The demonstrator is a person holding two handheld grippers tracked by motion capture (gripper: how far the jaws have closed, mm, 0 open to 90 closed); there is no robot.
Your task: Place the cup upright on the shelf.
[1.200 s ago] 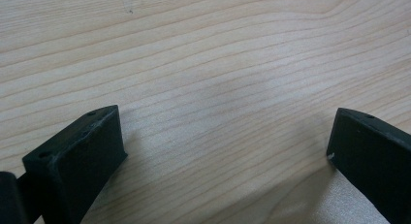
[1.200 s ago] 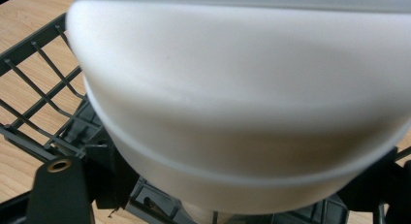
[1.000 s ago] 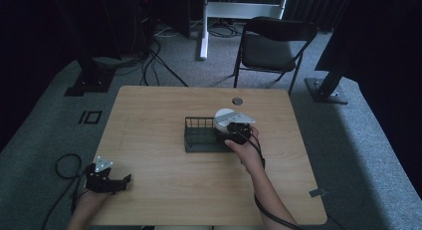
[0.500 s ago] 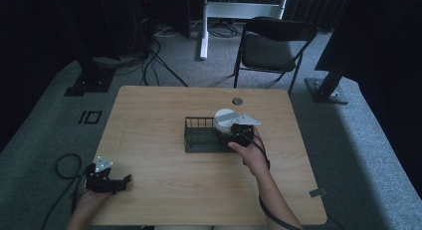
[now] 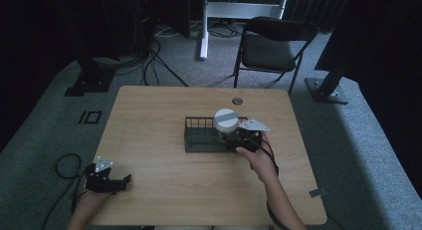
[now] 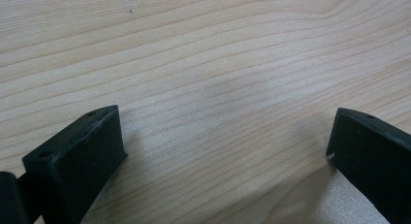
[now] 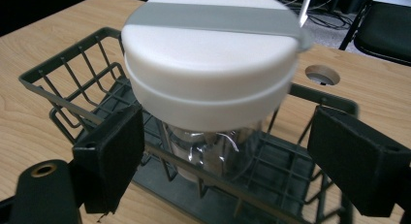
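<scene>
A dark wire basket [image 5: 199, 135] [image 7: 63, 83] sits on the wooden table [image 5: 164, 110], right of centre. A clear glass jar [image 7: 218, 153] with a white lid [image 5: 226, 120] [image 7: 213, 64] crossed by a grey stripe stands upright in the basket's right end. My right gripper [image 5: 235, 139] [image 7: 232, 156] is open at the basket's near right side, one jaw on each side of the jar and neither touching it. At the table's front left edge my left gripper [image 5: 122, 182] [image 6: 223, 146] stands open over bare wood with nothing between its jaws.
A round cable hole [image 5: 237, 101] [image 7: 322, 74] lies in the table behind the basket. A black folding chair [image 5: 273, 41] stands beyond the far edge. Stand legs and cables [image 5: 149, 56] cover the floor to the back left.
The right gripper has drawn back slightly toward the person, away from the jar. The jar, the basket and the left gripper have not moved.
</scene>
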